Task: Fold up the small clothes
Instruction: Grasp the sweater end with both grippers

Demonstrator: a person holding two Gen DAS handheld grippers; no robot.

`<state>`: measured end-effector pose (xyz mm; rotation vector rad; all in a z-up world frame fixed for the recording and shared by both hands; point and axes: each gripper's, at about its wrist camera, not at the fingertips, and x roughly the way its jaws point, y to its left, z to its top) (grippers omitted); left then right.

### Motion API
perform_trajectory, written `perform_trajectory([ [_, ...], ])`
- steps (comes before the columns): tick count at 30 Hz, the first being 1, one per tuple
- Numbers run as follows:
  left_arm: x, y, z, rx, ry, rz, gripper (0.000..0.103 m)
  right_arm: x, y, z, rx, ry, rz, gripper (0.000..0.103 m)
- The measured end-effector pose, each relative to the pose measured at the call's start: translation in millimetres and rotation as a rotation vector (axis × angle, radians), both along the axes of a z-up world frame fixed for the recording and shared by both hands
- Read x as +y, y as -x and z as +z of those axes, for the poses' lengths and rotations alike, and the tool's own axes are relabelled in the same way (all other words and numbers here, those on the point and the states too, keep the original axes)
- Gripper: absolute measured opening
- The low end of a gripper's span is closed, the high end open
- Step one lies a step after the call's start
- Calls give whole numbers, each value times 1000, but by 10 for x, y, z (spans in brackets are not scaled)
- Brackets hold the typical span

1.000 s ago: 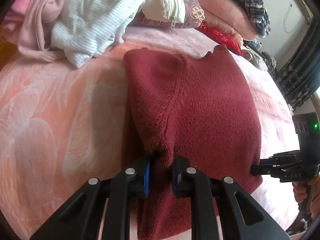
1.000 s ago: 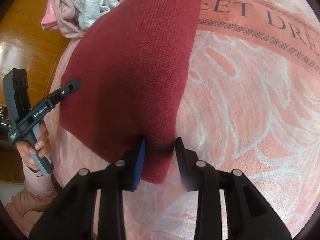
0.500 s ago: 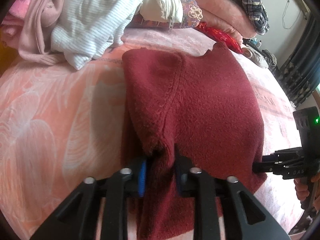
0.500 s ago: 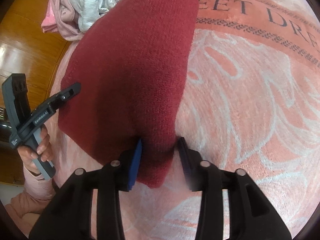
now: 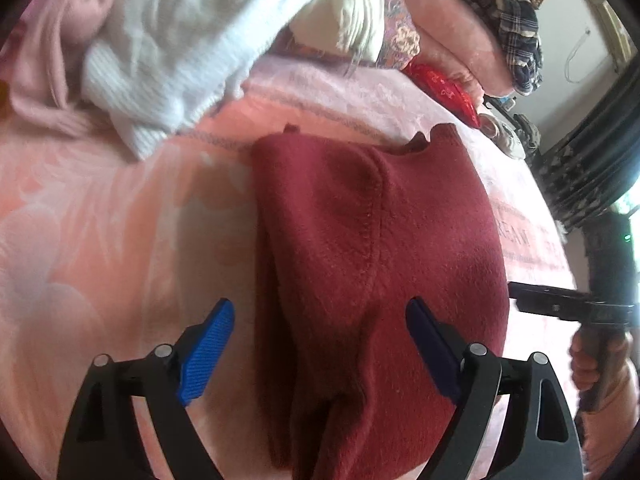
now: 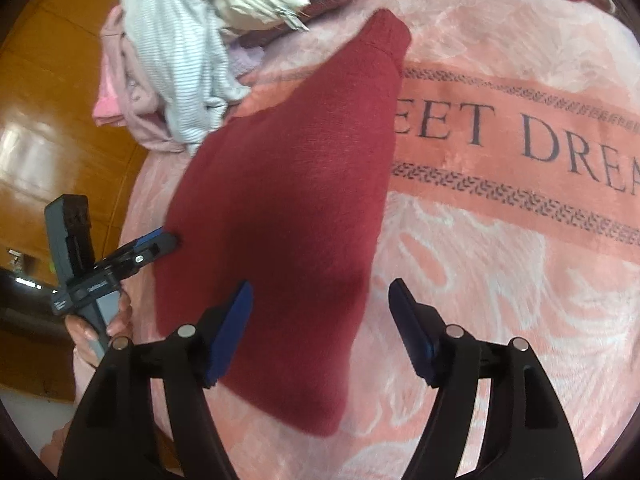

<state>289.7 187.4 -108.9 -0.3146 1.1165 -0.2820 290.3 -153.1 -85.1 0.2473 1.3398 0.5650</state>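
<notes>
Both my claws stand wide open and hold nothing; my left gripper hangs over the near hem of the maroon sweater, its blue pads spread to either side of the cloth; my right gripper hangs over the other near corner, one pad above the knit and one above the pink blanket. The sweater lies folded lengthwise on the blanket, flat but for a bunched ridge at the hem under my left claw. That ridge is the risk, I judge; if I pinch only its top layer for the next fold, the layers below may slide and the fold come out crooked. The pile of unfolded clothes lies close beyond the far end; carrying the hem too far could snag it.
</notes>
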Motion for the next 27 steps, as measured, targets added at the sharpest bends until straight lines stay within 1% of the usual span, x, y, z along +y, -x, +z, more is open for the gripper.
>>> perform_trajectory([
  [1,6,-34,-50,13,21,-10,87,11,-46,-43,11,-6,-4,70],
  [3,20,-99,-149,35,20,-9,86,27,-75,-67,14,-14,-5,70],
  [4,28,-115,-182,41,21,-9,87,47,-101,-90,14,-20,-2,70],
  [6,60,-148,-242,56,39,-7,88,83,-131,-121,17,-28,-6,70],
  [9,74,-174,-291,63,88,-21,88,159,-153,-193,23,-32,-4,70],
  [11,71,-205,-377,91,141,-23,88,169,-147,-212,27,-35,-2,70],
  [13,64,-226,-457,114,170,-24,88,196,-151,-237,27,-32,0,72],
  [15,56,-225,-482,108,181,-26,88,212,-161,-277,28,-32,-1,72],
  [17,47,-209,-480,105,208,-39,75,224,-170,-330,36,-41,-3,72],
  [18,45,-206,-487,112,234,-46,68,225,-172,-361,41,-46,-4,70],
  [19,50,-198,-499,115,242,-36,63,220,-172,-394,48,-59,-9,69],
  [21,36,-173,-509,102,244,-38,57,204,-168,-409,49,-75,-14,61],
  [22,29,-176,-503,96,245,-37,52,197,-164,-401,46,-81,-13,58],
  [23,24,-161,-490,88,248,-34,50,187,-157,-382,40,-90,-12,51],
  [24,12,-140,-469,76,251,-31,46,171,-145,-364,35,-98,-11,46],
  [27,-21,-80,-397,37,240,-27,41,147,-117,-291,24,-121,-10,41],
])
